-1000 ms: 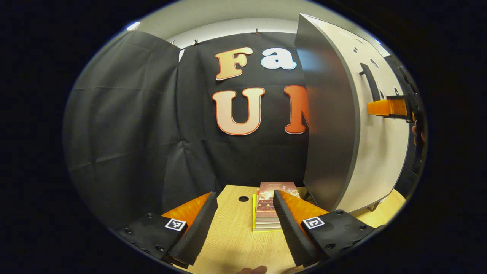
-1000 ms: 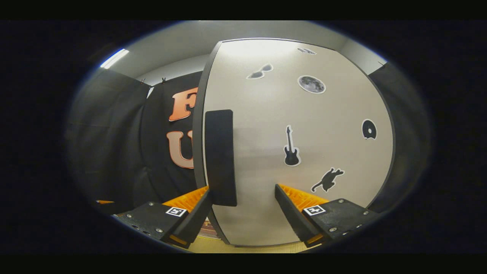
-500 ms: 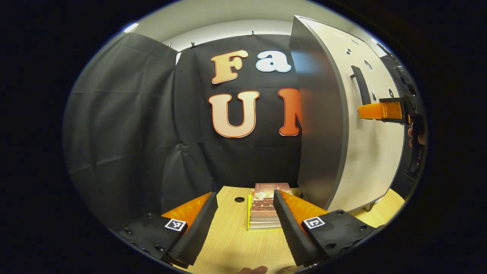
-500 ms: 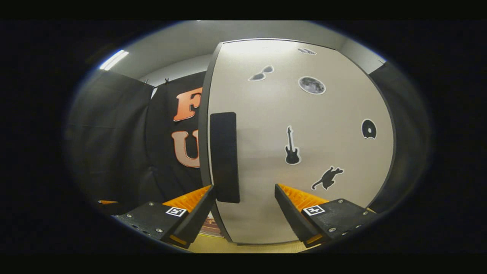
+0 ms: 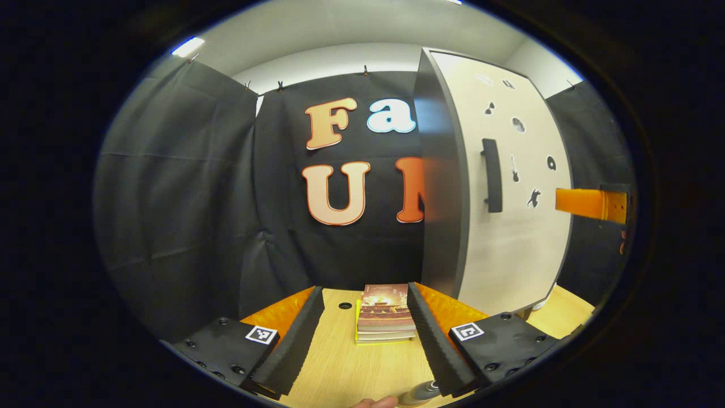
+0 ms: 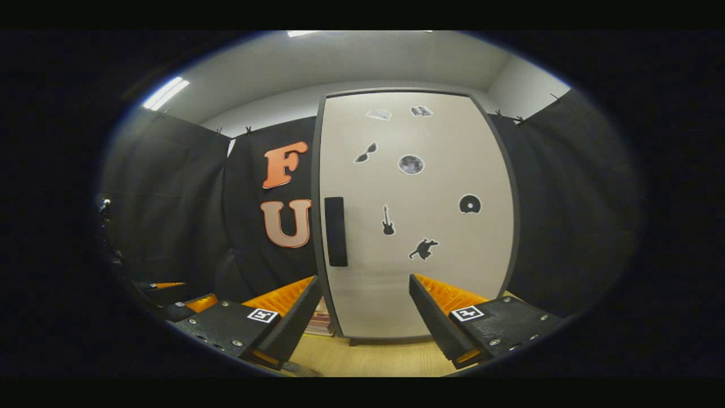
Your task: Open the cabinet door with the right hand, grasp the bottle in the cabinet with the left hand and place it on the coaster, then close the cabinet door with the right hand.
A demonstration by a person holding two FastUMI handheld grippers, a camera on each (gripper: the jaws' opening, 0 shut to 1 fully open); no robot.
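— So, where does it stand; is the tall pale cabinet door with the little black stickers open or not?

— Flush in its dark frame, as far as I can judge; the flat black handle sits at its left edge, and the right gripper is well apart from it, fingers spread wide with nothing between them; to my eye that gap suits straddling the handle.

— And the other one?

— The left gripper hangs low over the light wooden table, jaws wide and empty, pointed past a small stack of books lying near the cabinet's dark side; I'd guess it waits there to keep out of the door's swing.

— The bottle?

— A dim rounded thing sits at the bottom edge by that gripper's right finger; too cut off to name; no coaster that I can make out, and the cabinet's inside is hidden.
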